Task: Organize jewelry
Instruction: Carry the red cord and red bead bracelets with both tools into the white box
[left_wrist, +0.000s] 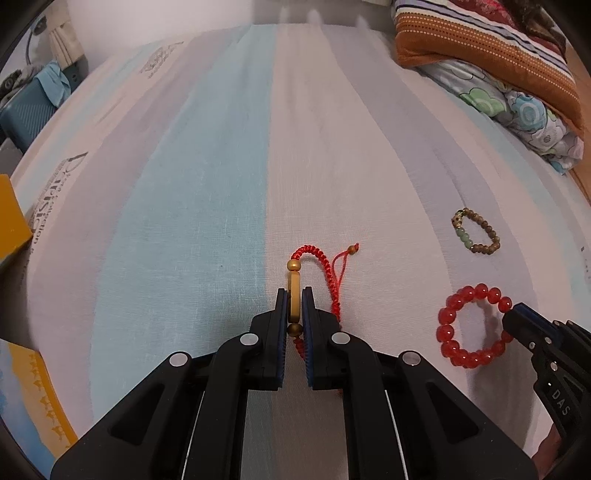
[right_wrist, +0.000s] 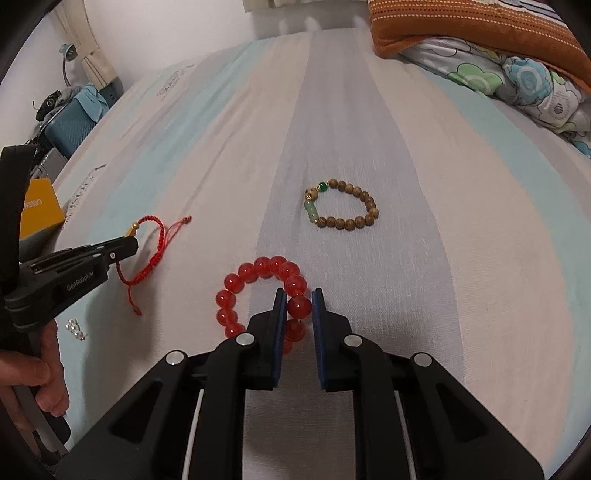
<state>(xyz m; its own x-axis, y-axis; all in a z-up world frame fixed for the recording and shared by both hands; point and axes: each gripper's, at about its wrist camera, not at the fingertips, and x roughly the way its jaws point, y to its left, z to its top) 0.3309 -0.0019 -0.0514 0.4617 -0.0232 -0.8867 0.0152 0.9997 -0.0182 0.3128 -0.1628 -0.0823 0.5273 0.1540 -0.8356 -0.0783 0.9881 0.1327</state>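
Red cord bracelet (left_wrist: 295, 299) pinched between left fingers (left_wrist: 282, 306), red bead bracelet (right_wrist: 258, 291) between right fingers (right_wrist: 317, 306)

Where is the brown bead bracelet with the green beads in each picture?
Left wrist view: the brown bead bracelet lies far right on the bed sheet, beyond the red bead bracelet.
Right wrist view: the brown bead bracelet lies near the middle, beyond the right hand-held gripper.
Shared landmark: the red bead bracelet, just nearer the camera than the brown one in both views.
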